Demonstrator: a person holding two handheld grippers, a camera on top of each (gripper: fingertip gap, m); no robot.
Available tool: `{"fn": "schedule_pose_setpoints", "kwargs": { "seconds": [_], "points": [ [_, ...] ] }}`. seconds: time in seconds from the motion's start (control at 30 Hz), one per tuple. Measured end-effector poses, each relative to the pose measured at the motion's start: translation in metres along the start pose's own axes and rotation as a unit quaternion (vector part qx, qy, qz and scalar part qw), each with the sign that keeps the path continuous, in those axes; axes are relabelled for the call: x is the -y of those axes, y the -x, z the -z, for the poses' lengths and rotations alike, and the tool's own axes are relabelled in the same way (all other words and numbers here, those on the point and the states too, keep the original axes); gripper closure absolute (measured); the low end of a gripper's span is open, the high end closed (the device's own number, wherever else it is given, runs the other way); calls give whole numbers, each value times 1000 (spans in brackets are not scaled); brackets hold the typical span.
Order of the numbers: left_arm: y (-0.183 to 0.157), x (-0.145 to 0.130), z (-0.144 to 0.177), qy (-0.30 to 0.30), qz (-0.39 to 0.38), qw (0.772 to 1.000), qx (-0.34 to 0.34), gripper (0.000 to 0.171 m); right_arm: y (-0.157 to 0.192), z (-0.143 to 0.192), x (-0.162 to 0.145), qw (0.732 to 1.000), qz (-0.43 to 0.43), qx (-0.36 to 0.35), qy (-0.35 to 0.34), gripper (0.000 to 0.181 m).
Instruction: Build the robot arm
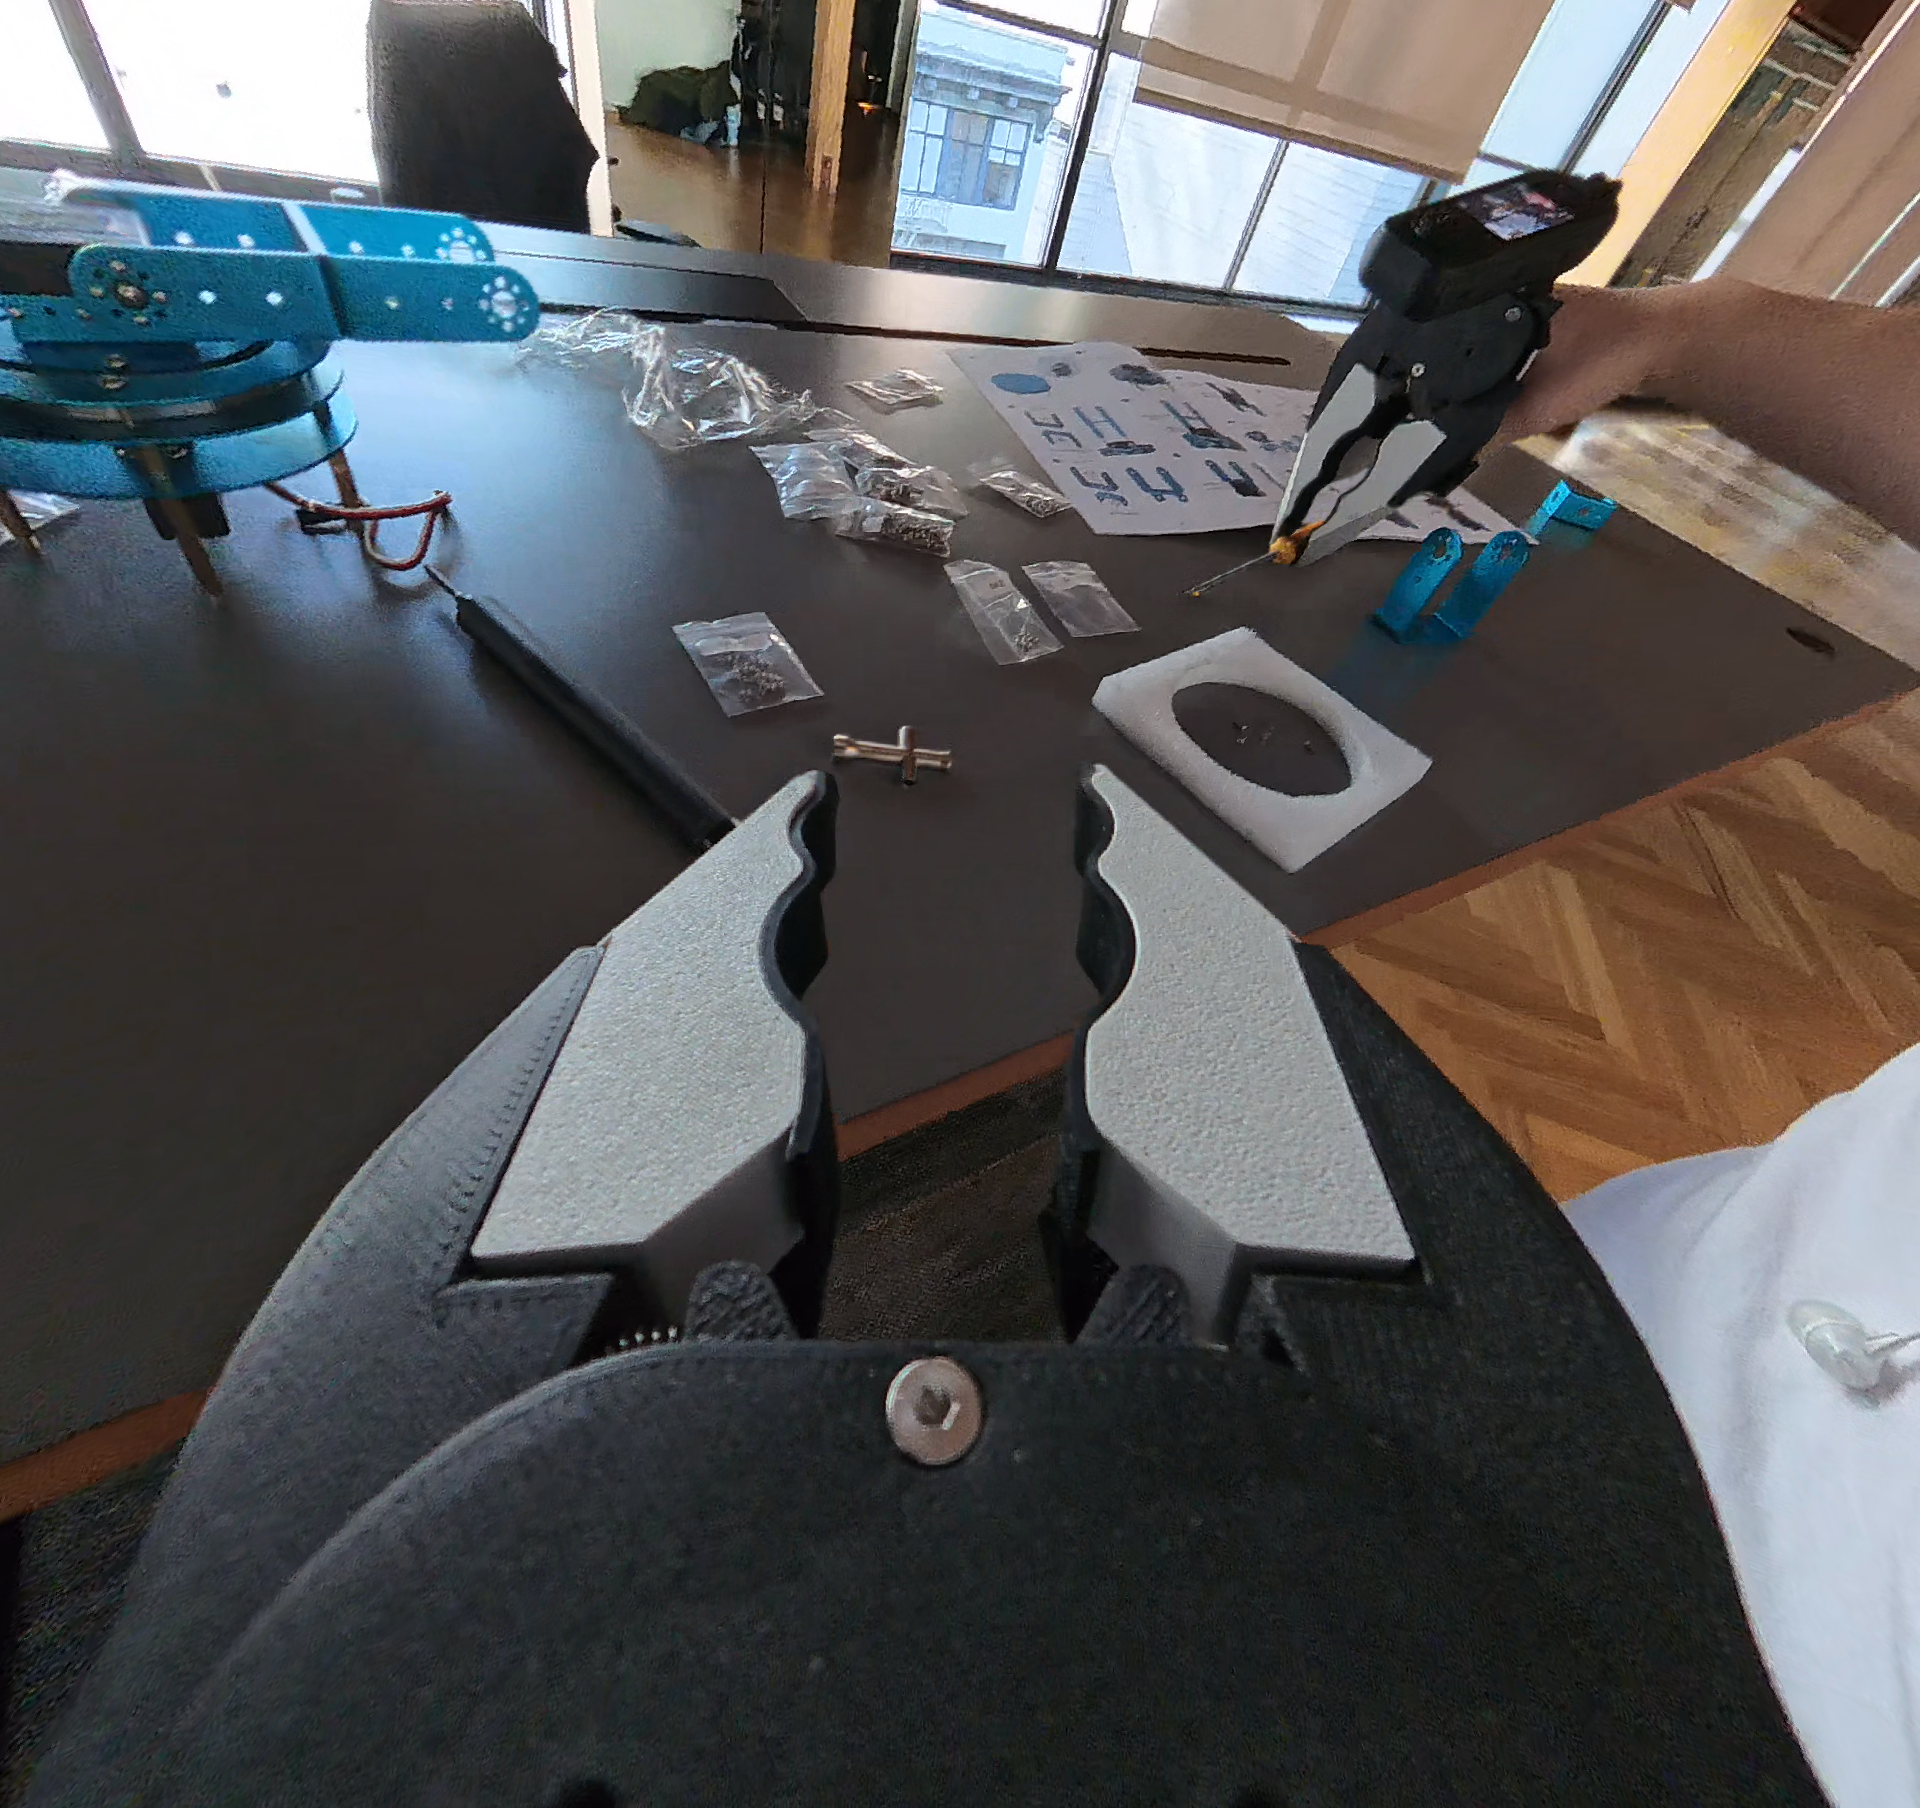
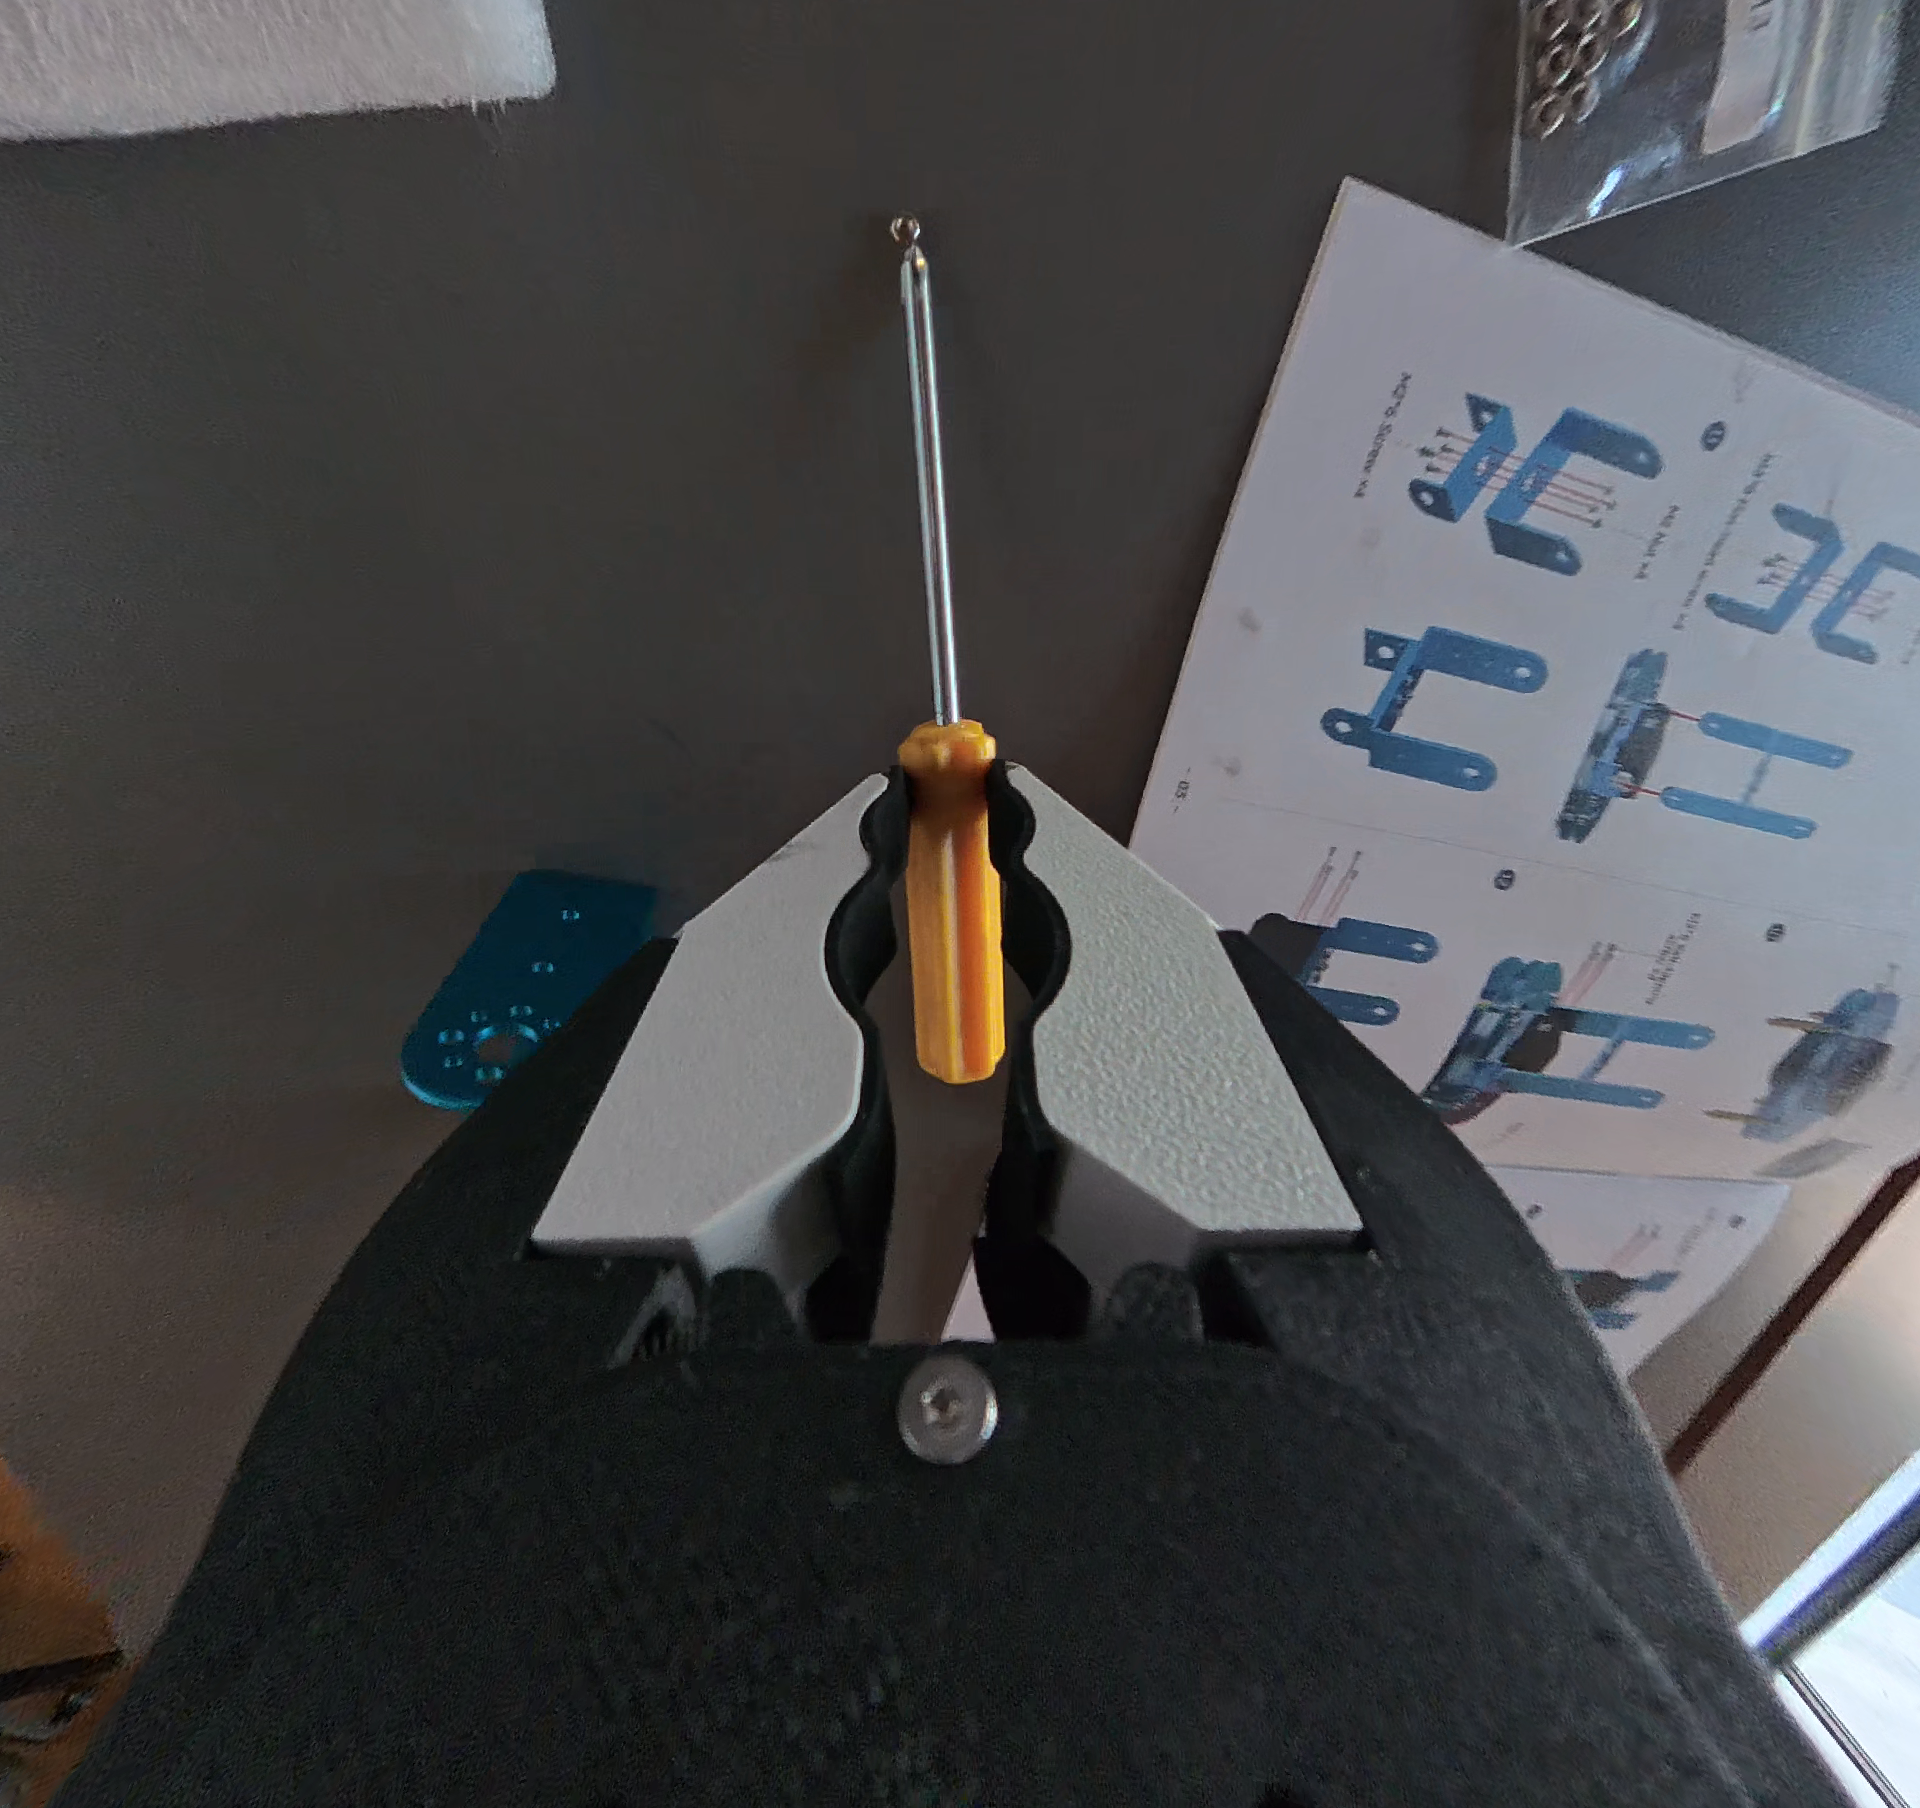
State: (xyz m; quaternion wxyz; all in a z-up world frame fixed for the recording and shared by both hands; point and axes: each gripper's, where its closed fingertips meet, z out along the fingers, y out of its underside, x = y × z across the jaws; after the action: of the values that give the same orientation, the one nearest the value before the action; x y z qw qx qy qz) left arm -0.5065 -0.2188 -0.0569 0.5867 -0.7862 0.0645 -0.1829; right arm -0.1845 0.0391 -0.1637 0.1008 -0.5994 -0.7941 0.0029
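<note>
Right tongs (image 2: 948,782) pinching orange-handled screwdriver (image 2: 951,911), shaft tip touching a tiny screw (image 2: 906,228) on dark desk (image 2: 416,511) beside instruction sheet (image 2: 1351,532) and blue bracket (image 2: 520,989); left tongs (image 1: 956,802) spread, empty, above desk near cross wrench (image 1: 899,746) and white foam frame (image 1: 1262,745).

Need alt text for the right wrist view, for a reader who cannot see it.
The right gripper is shut on the orange handle of a small screwdriver, whose thin metal shaft points forward over a dark table. An illustrated instruction sheet lies to the right, a blue metal bracket to the left.
</note>
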Motion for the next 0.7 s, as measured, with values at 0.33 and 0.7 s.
{"fn": "schedule_pose_setpoints", "kwargs": {
  "seconds": [0.33, 0.7],
  "points": [
    [-40, 22, -33, 23, -35, 998, -48, 125, -1, -8, -6, 999, -10, 12, -31, 166],
    [-79, 49, -74, -14, -74, 992, -101, 124, -3, 12, -7, 998, 1, -22, -66, 158]
  ]
}}
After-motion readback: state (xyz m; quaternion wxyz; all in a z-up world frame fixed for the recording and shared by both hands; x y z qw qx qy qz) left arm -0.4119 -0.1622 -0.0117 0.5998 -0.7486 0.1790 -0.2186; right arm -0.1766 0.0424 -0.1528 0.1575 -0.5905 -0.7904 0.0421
